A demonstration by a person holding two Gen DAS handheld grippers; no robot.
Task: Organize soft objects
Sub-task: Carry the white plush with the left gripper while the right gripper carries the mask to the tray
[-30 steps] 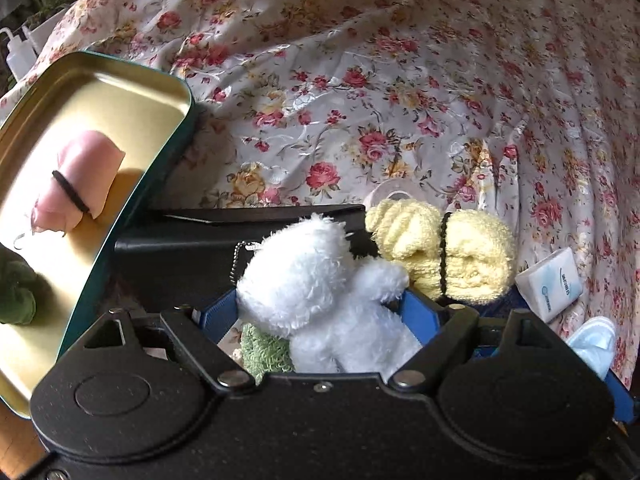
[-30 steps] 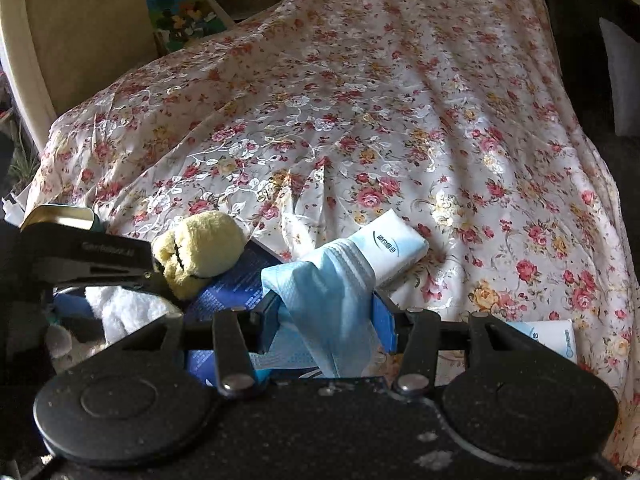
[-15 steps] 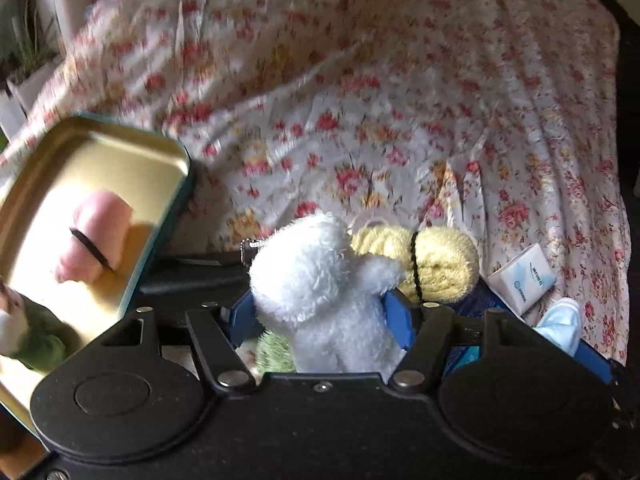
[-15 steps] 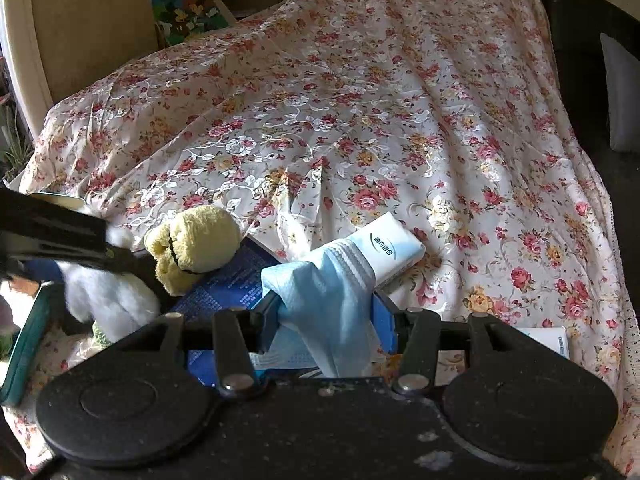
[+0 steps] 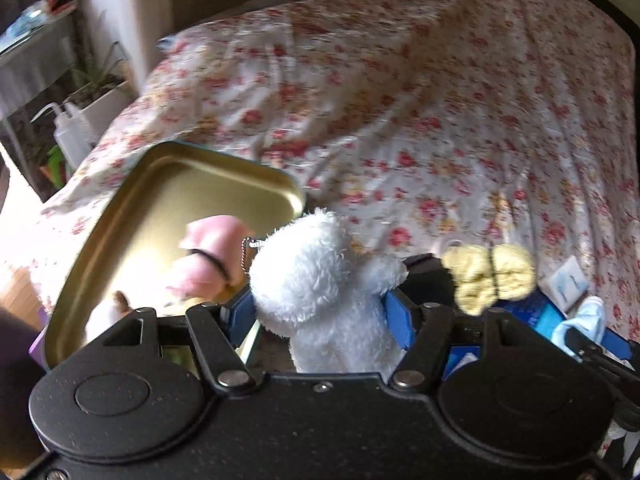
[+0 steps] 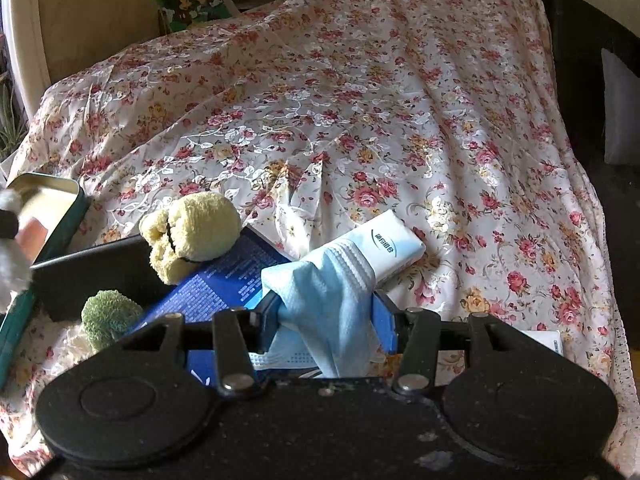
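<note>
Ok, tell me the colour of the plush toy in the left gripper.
White plush toy, clearest in the left wrist view.

White tissue pack (image 6: 390,246): a blue oval logo with characters too small to read. Blue box (image 6: 230,276): lines of fine white print, illegible. Second white pack (image 5: 568,282) in the left wrist view: blurred blue mark only.

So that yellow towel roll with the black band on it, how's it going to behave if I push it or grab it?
The yellow towel roll looks like fluffy terry, so it should squash and feel light. The black band pinches its middle, which probably stops it unrolling. It sits half on the blue box, so a push may tumble it off rather than slide it.
</note>
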